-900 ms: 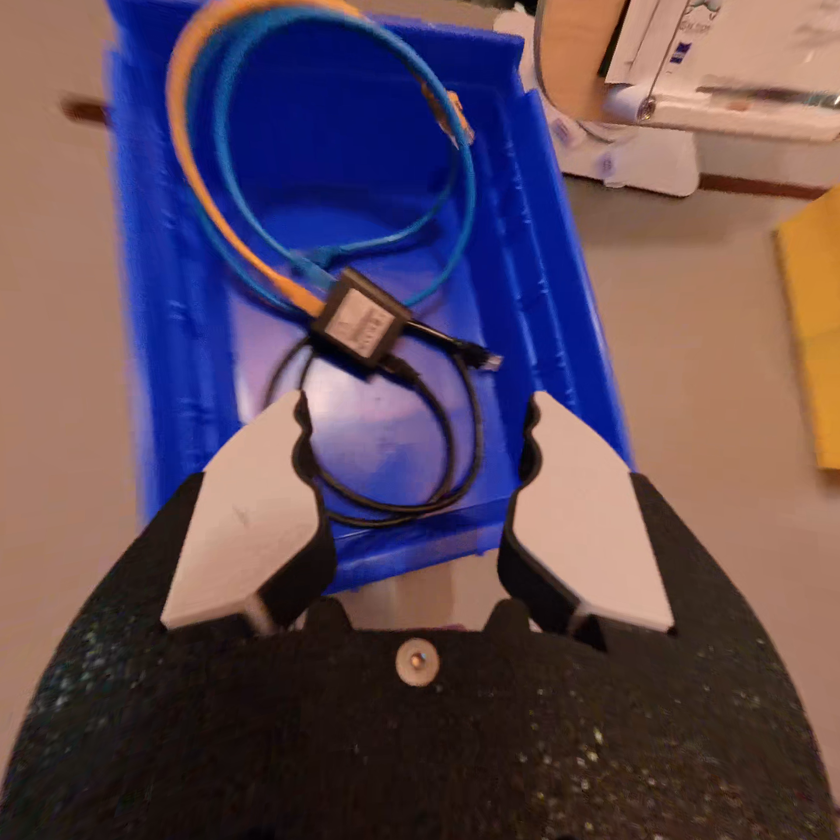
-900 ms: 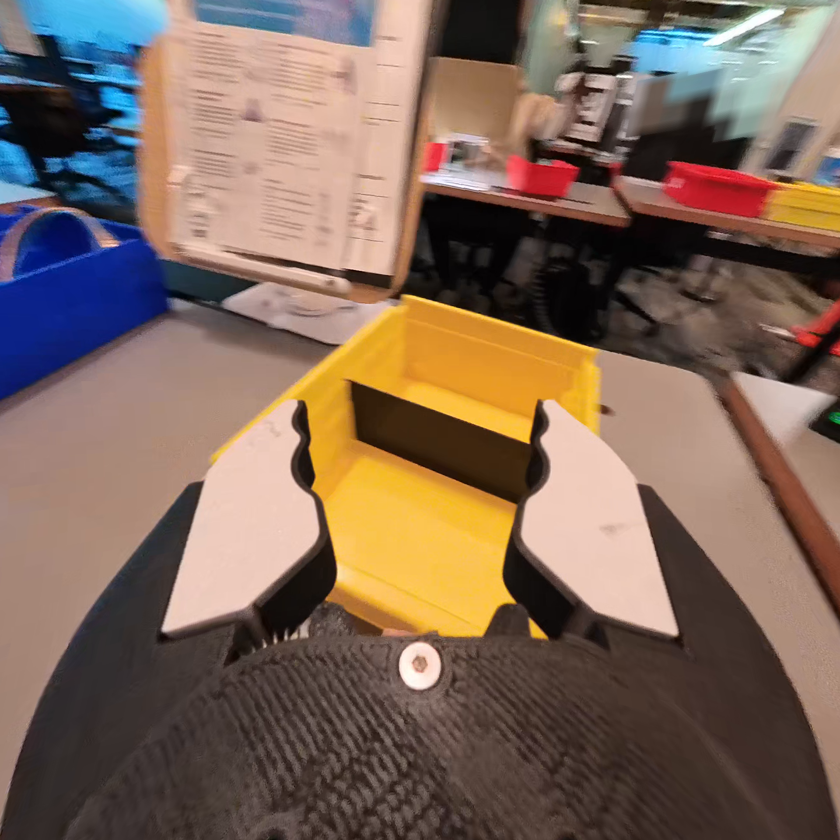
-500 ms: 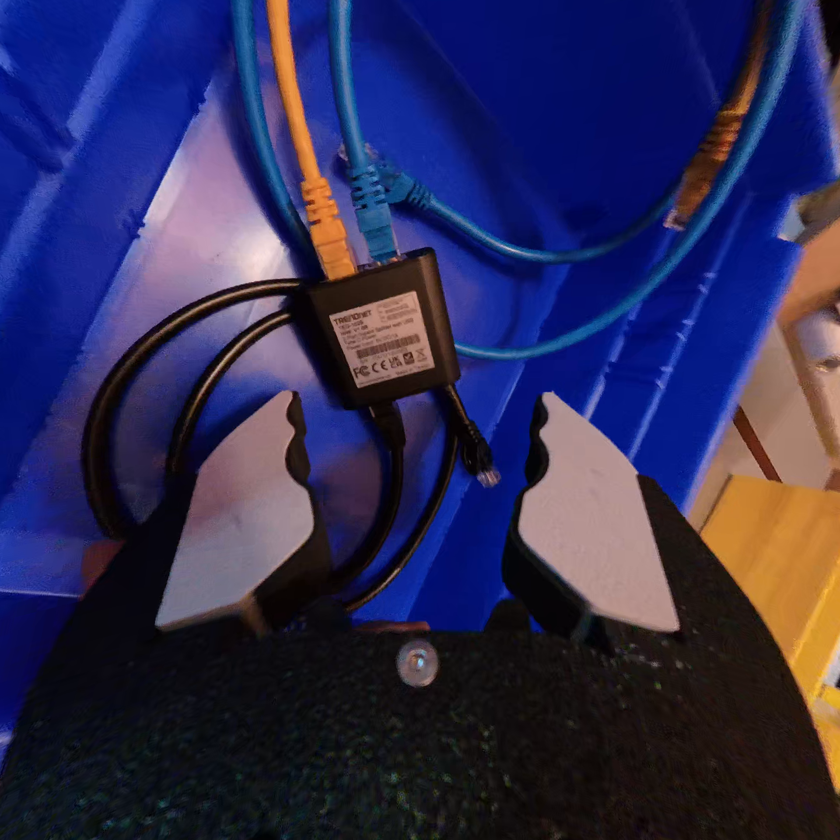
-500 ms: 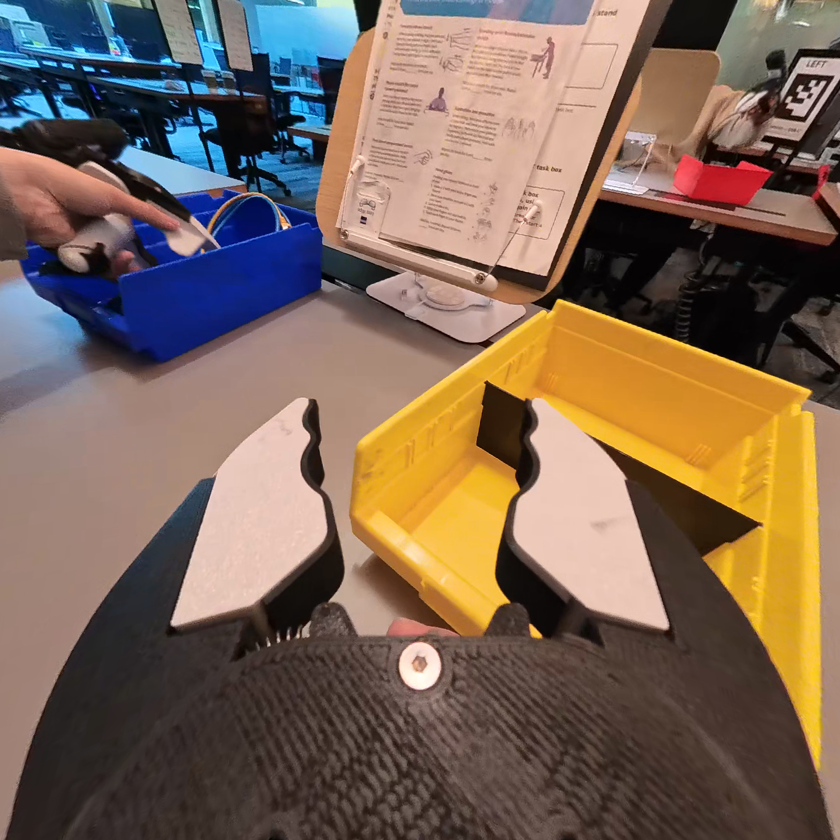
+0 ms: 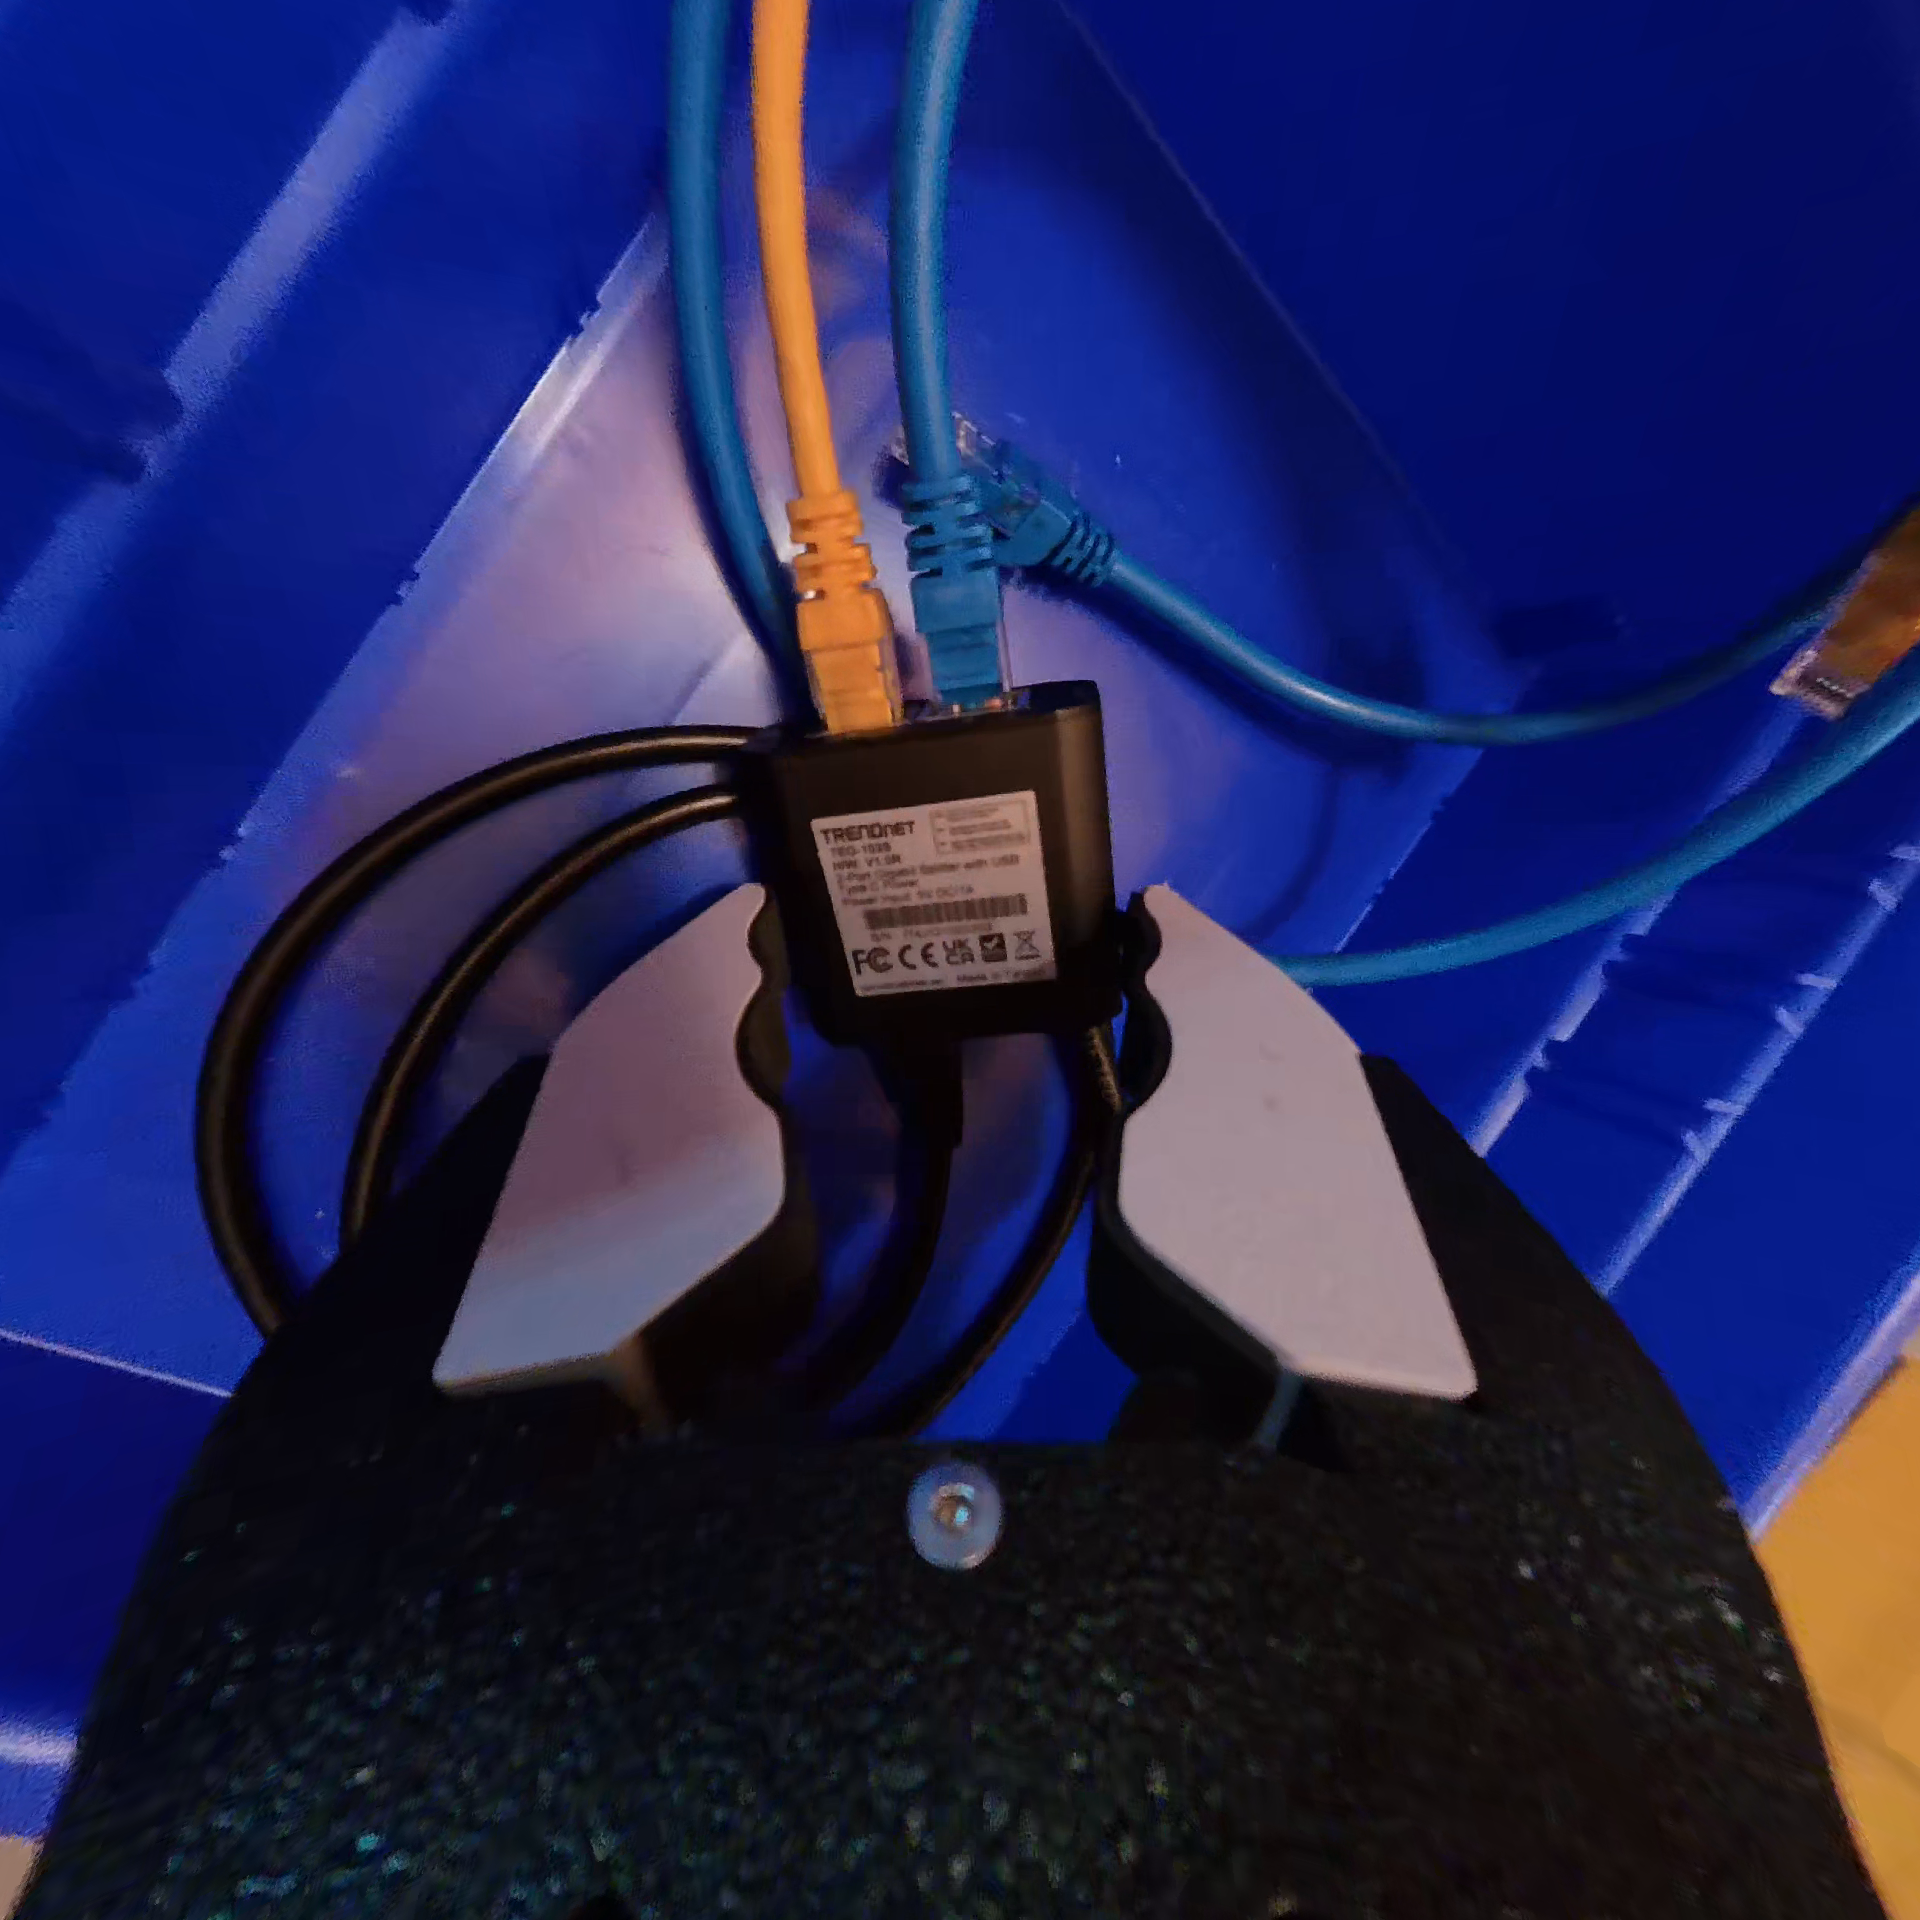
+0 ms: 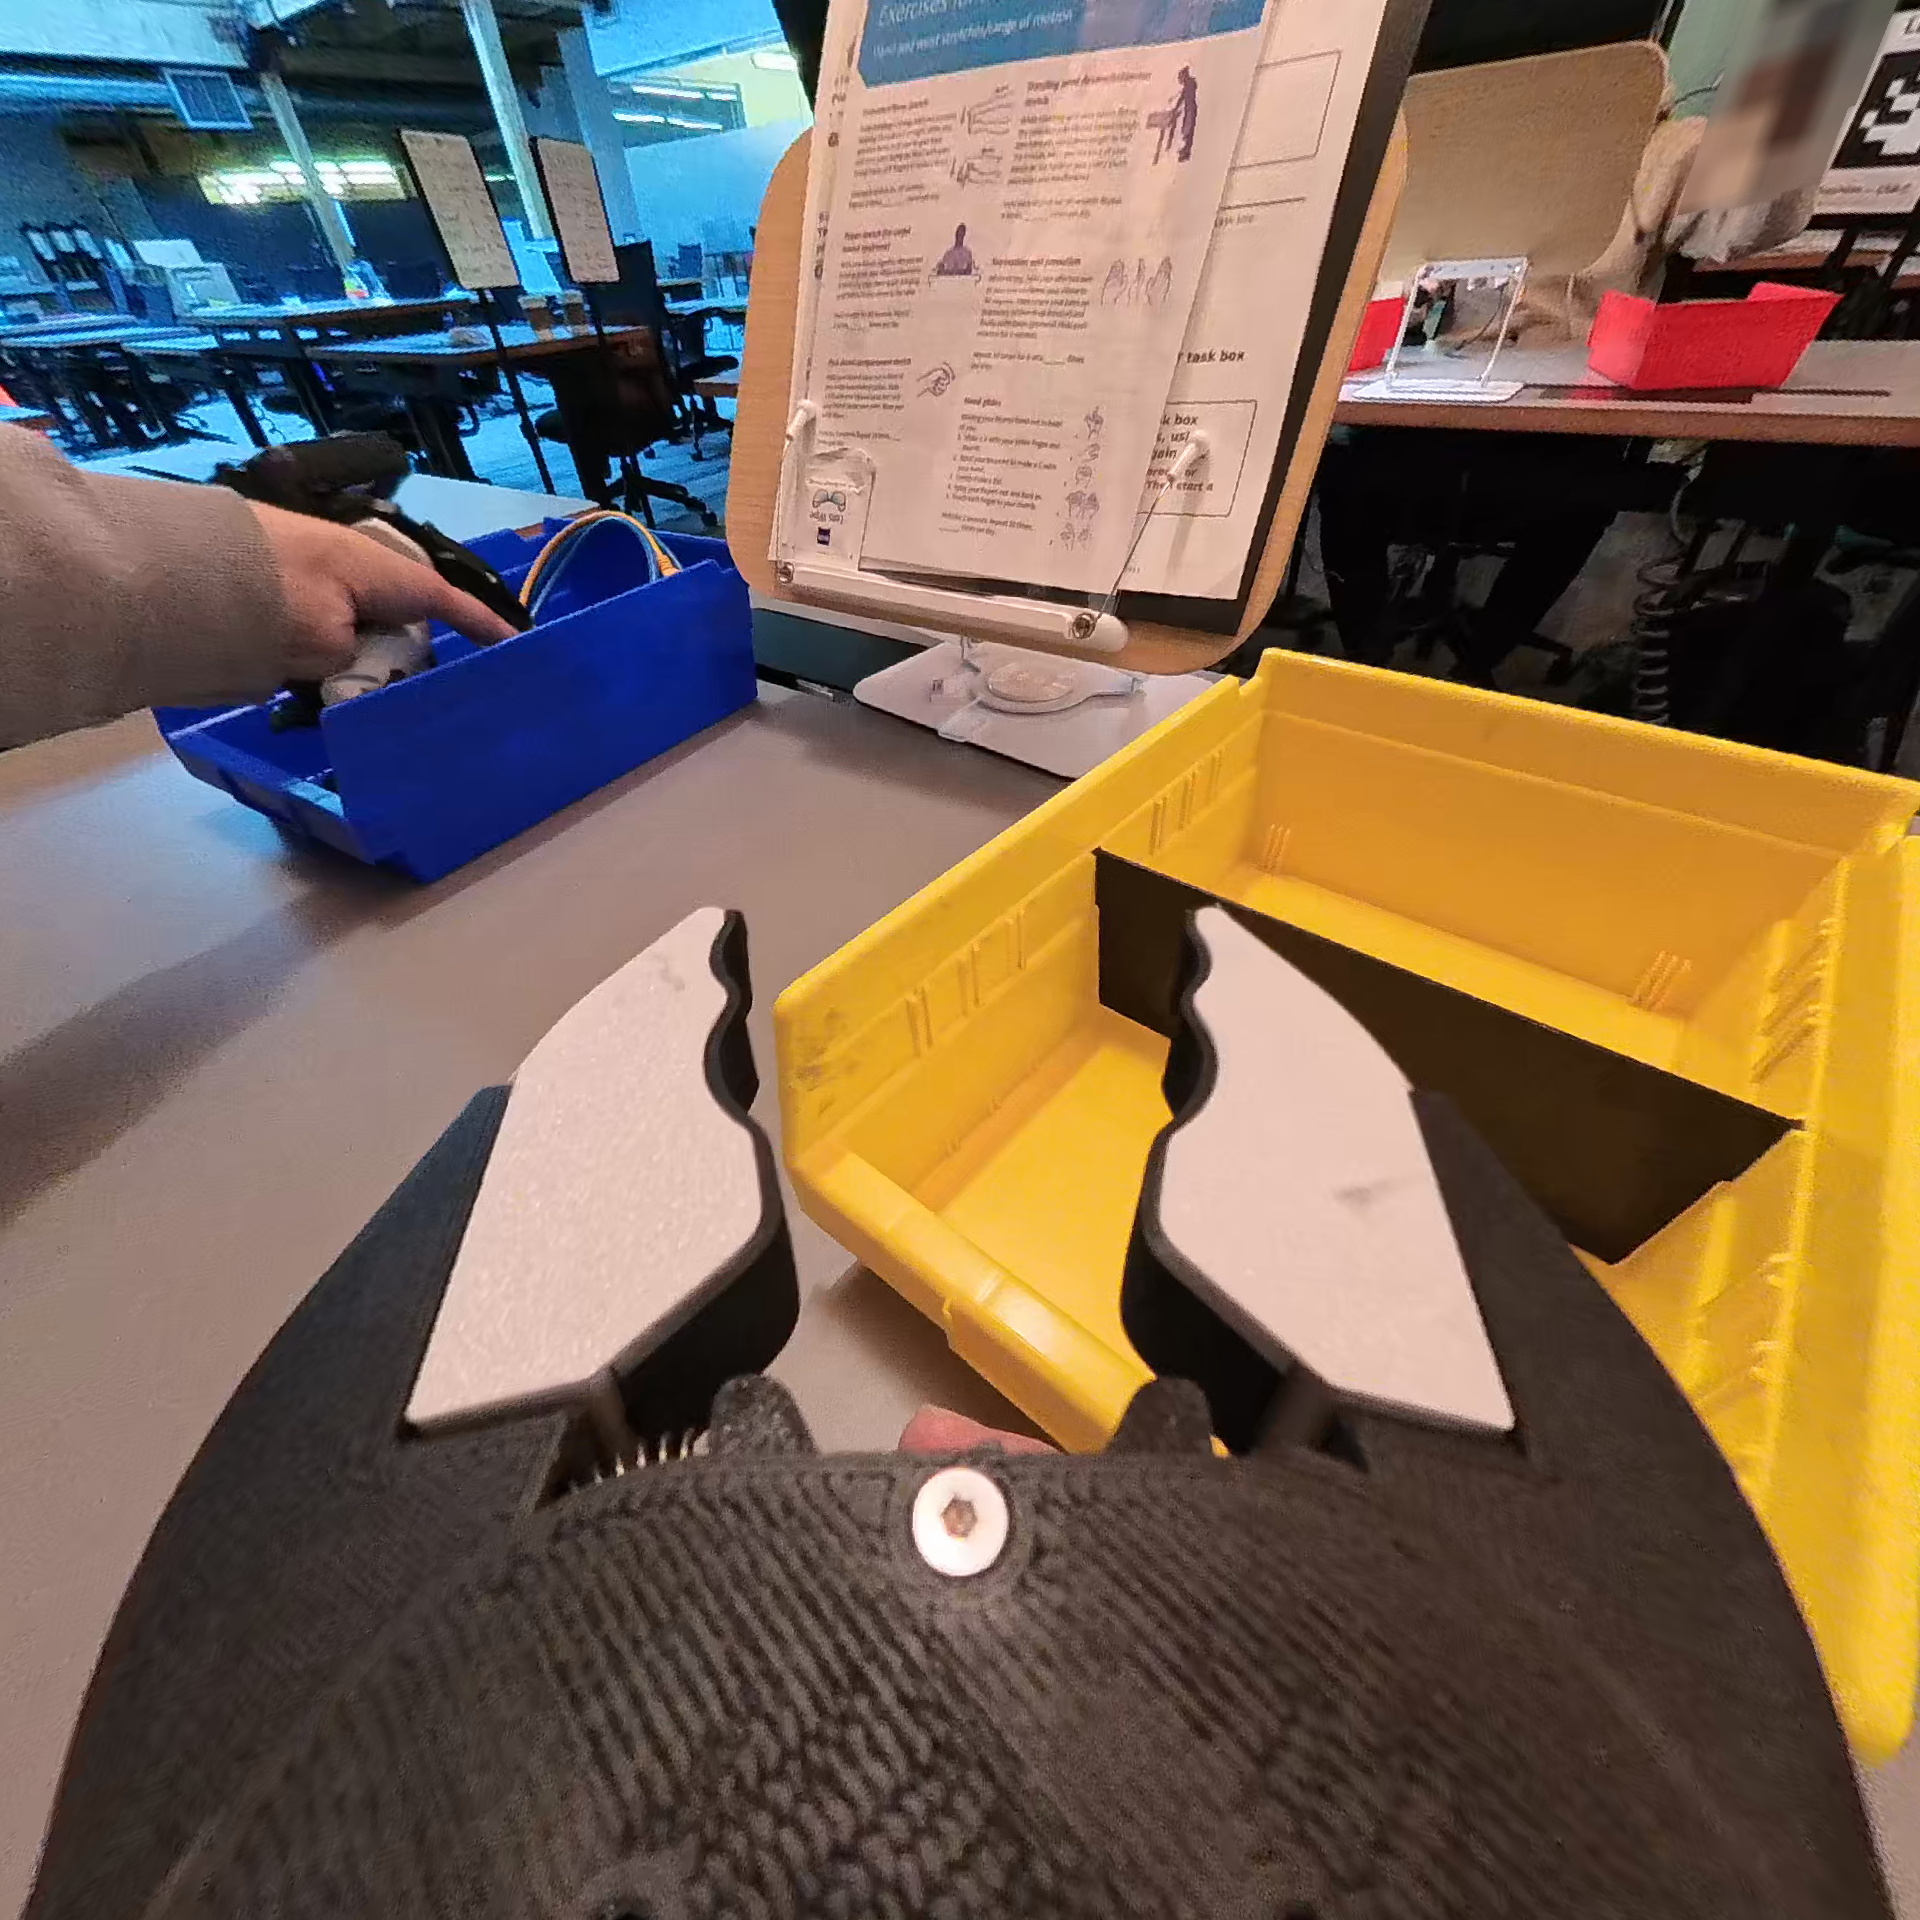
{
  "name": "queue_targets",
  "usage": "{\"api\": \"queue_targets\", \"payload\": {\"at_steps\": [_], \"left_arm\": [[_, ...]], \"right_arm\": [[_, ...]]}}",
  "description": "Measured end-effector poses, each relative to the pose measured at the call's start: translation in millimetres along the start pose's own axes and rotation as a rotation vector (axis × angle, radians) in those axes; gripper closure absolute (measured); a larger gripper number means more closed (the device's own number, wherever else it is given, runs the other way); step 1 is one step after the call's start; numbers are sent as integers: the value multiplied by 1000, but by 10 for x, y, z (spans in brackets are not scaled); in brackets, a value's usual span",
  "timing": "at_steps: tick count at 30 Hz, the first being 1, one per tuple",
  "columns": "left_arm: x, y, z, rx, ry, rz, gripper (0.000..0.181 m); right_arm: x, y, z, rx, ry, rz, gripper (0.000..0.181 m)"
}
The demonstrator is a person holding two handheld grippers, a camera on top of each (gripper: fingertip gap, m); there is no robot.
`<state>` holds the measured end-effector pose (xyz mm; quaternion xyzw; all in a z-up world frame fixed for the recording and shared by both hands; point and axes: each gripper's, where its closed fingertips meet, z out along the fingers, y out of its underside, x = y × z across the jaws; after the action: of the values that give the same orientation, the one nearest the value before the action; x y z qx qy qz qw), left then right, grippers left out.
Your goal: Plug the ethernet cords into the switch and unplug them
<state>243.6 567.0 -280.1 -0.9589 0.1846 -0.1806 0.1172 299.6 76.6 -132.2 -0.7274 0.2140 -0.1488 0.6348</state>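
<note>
Jaws of left gripper now flank the switch, touching; right gripper stays released.

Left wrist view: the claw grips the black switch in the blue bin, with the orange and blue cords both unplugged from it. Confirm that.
Wrong on the cords. The left wrist view shows the orange cord and blue cord both plugged into the switch, which the left claw grips in the blue bin.

Two gripper-mounted cameras, one deep in a bin, one out over the table

The left wrist view looks steeply down from close inside the blue bin, framed by its own left gripper. The right wrist view sits above the grey table, facing level across it; both views share the blue bin, seen farther off at left.
</note>
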Motion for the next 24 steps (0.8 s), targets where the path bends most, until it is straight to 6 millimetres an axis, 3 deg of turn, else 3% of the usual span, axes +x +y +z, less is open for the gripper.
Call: {"api": "queue_targets", "payload": {"at_steps": [10,15,19,24], "left_arm": [[-4,-27,12,129,42,177,118],[128,-5,-61,135,154,252,120],[244,-71,-359,205,261,344,119],[353,-85,-1028,326,416,477,119]], "right_arm": [[-44,-60,-17,16,-6,-21,109],[9,-106,-59,36,13,-8,111],[24,-138,-78,42,28,-12,113],[-168,-170,4,49,-12,-19,114]]}}
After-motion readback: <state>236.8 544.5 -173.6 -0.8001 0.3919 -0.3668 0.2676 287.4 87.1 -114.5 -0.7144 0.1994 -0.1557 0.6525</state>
